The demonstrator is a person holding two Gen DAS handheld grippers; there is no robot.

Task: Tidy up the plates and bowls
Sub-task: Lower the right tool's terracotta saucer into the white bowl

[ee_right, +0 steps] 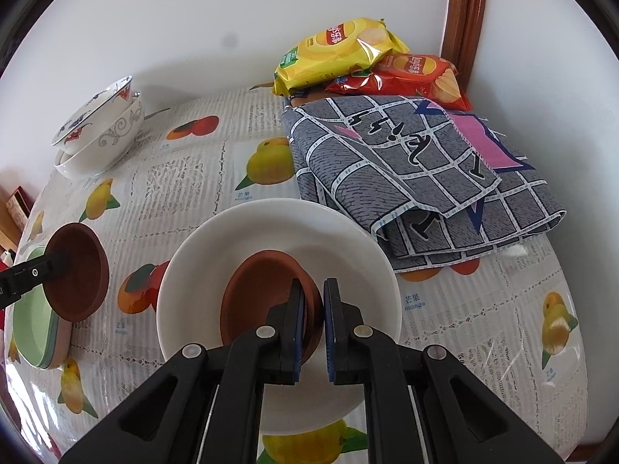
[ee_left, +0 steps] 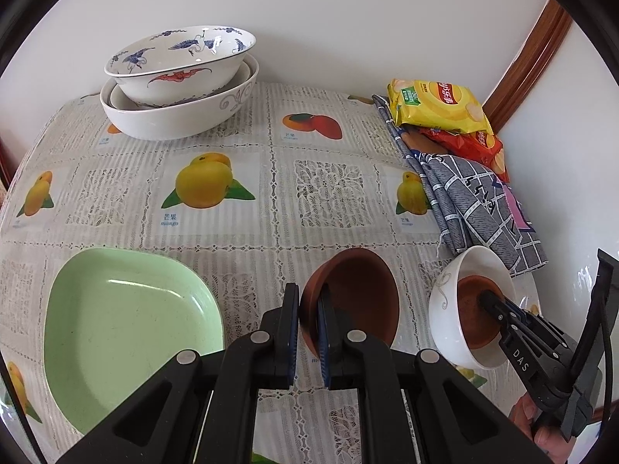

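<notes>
Right now I have both tongs clamped on brown clay bowls. My left tongs [ee_left: 307, 332] pinch the near rim of one brown bowl [ee_left: 356, 294], tilted on edge with its mouth facing 3 o'clock, hanging over the table [ee_left: 271, 201] between the green plate [ee_left: 127, 332] at 9 o'clock and the white bowl [ee_left: 448, 294] at 3 o'clock. My right tongs [ee_right: 311, 324] grip the rim of the second brown bowl [ee_right: 263, 290], which sits tilted inside the white bowl [ee_right: 271, 239], though I cannot tell whether its base rests on the white one.

What matters next, I judge, is that the left-hand bowl lies at 9 o'clock from the white bowl, well apart, its opening turned toward it. Nesting the brown pair would mean carrying the left one across toward 3 o'clock and levelling it. The stacked porcelain bowls [ee_left: 178, 81] stand far off at 11 o'clock.
</notes>
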